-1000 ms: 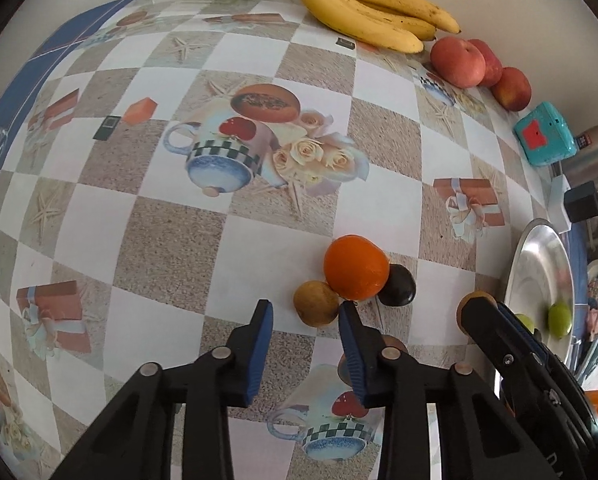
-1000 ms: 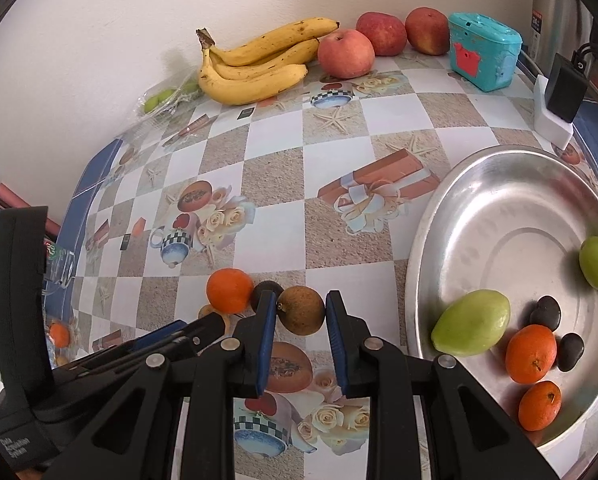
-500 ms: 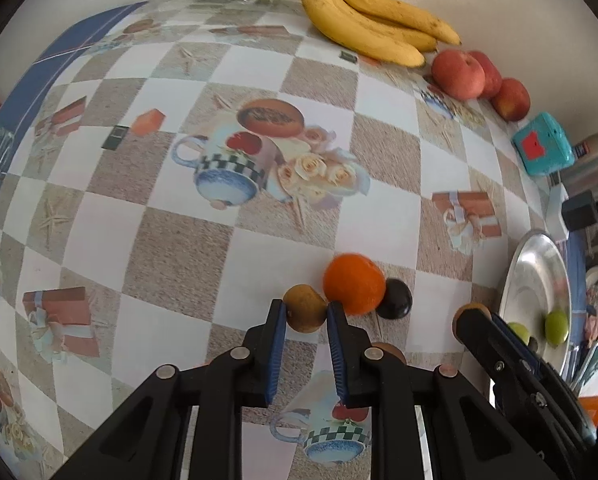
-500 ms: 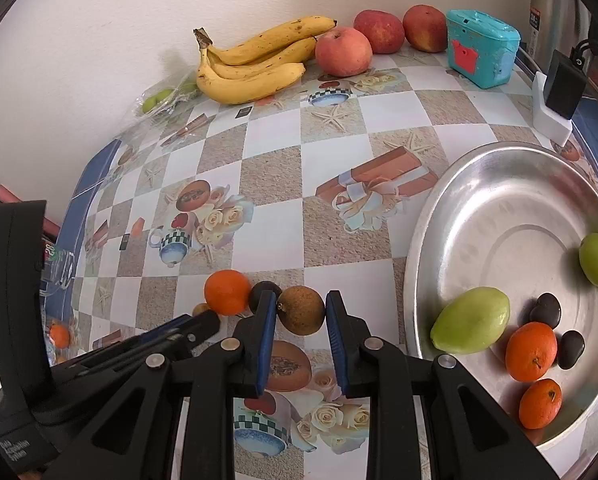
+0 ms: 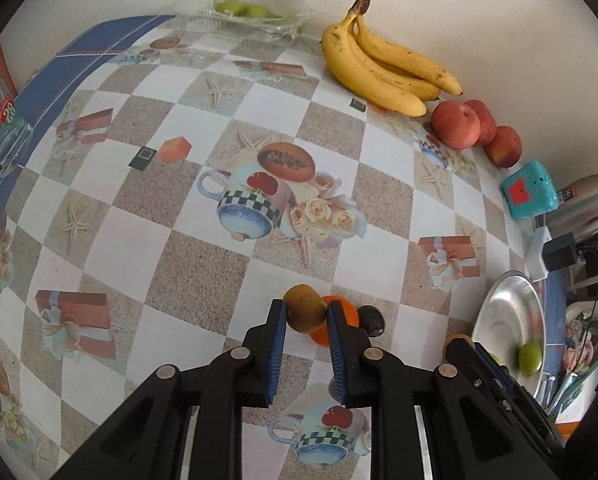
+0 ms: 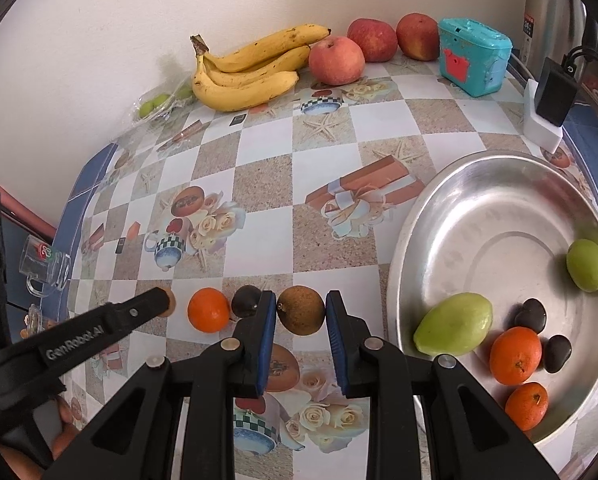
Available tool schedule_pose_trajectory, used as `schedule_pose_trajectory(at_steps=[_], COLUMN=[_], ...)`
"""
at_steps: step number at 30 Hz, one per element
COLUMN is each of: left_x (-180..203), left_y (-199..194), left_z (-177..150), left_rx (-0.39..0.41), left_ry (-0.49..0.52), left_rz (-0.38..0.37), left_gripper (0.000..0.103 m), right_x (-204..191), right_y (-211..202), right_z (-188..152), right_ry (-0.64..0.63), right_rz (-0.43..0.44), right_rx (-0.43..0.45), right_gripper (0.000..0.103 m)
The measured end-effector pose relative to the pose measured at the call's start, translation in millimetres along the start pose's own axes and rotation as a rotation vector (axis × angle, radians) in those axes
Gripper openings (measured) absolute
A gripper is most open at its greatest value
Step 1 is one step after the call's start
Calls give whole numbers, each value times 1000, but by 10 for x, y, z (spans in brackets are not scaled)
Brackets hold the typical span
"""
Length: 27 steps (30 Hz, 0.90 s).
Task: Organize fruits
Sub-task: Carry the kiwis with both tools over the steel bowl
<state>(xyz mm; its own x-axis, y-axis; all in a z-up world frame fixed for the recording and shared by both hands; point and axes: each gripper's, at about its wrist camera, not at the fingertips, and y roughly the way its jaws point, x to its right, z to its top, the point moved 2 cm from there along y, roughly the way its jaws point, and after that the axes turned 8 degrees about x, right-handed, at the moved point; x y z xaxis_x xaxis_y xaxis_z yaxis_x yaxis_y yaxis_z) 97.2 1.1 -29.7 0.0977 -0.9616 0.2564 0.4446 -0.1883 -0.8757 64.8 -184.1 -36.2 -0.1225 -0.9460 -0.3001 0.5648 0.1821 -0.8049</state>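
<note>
Patterned tablecloth [image 5: 187, 264], two grippers [image 5: 305, 316] [image 6: 301, 312] each clamping one brown fruit [image 5: 304, 308] [image 6: 301, 310].

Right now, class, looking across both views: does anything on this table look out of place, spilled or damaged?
Nothing is spilled or damaged. One orange and a small dark fruit sit loose on the tablecloth, while similar fruits lie in the metal dish, so those two look out of place.

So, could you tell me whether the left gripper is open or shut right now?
Shut. The left gripper is closed on a brown fruit, both blue pads pressing its sides.
</note>
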Motion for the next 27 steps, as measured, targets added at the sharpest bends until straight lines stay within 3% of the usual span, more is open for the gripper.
schedule_pose_trajectory(at_steps=[10,27], left_x=[316,1303], left_y=[-75,-94], left_z=[-72,-566], left_rx=[15,-42], left_ry=[54,260], left_rz=[-28,-138], left_gripper=[23,23], right_x=[252,1409], right_y=[-109,-484], right_z=[67,122], right_ry=[44,223], right_rz=[-26,-178], right_rx=[25,66], right_gripper=[26,26])
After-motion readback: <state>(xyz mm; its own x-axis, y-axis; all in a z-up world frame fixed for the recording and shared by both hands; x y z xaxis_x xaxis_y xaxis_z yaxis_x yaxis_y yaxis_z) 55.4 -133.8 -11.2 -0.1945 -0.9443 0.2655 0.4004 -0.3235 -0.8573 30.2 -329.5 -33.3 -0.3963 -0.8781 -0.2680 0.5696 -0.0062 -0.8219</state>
